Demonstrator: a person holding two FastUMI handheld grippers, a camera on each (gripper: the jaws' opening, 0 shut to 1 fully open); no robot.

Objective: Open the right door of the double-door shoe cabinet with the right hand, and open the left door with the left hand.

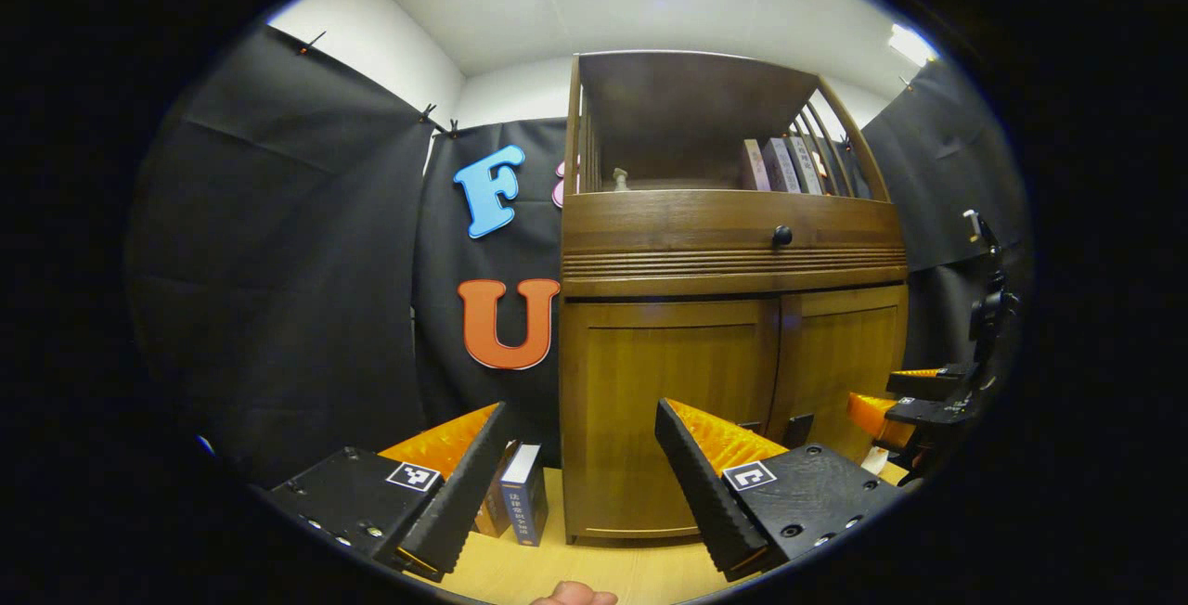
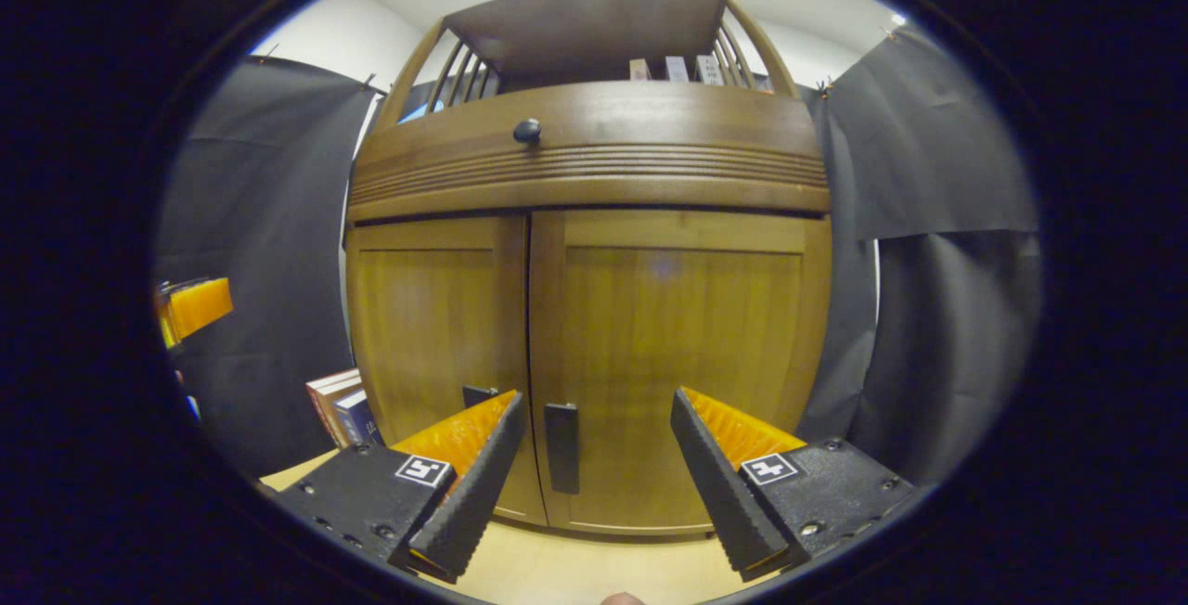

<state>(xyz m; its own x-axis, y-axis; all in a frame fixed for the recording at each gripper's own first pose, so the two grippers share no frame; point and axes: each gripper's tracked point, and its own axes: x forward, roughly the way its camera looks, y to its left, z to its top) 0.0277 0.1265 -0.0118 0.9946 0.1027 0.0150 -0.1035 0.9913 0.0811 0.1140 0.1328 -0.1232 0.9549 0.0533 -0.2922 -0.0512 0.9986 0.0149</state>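
The wooden shoe cabinet (image 2: 594, 178) stands straight ahead with both doors shut. In the right gripper view the right door (image 2: 677, 345) carries a dark vertical handle (image 2: 561, 447) by the centre seam, and the left door (image 2: 427, 327) has its handle (image 2: 478, 393) half hidden behind a finger. My right gripper (image 2: 596, 401) is open, close to the doors, with the right door's handle between its fingers but farther off. In the left gripper view my left gripper (image 1: 581, 415) is open before the left door (image 1: 664, 401), farther back. The right gripper (image 1: 914, 405) shows at the right, near the right door (image 1: 840, 354).
A drawer with a round dark knob (image 1: 781, 235) runs above the doors, under an open shelf holding books (image 1: 784, 164). More books (image 1: 524, 494) stand on the light wooden surface (image 1: 594, 572) left of the cabinet. Black cloth walls close both sides.
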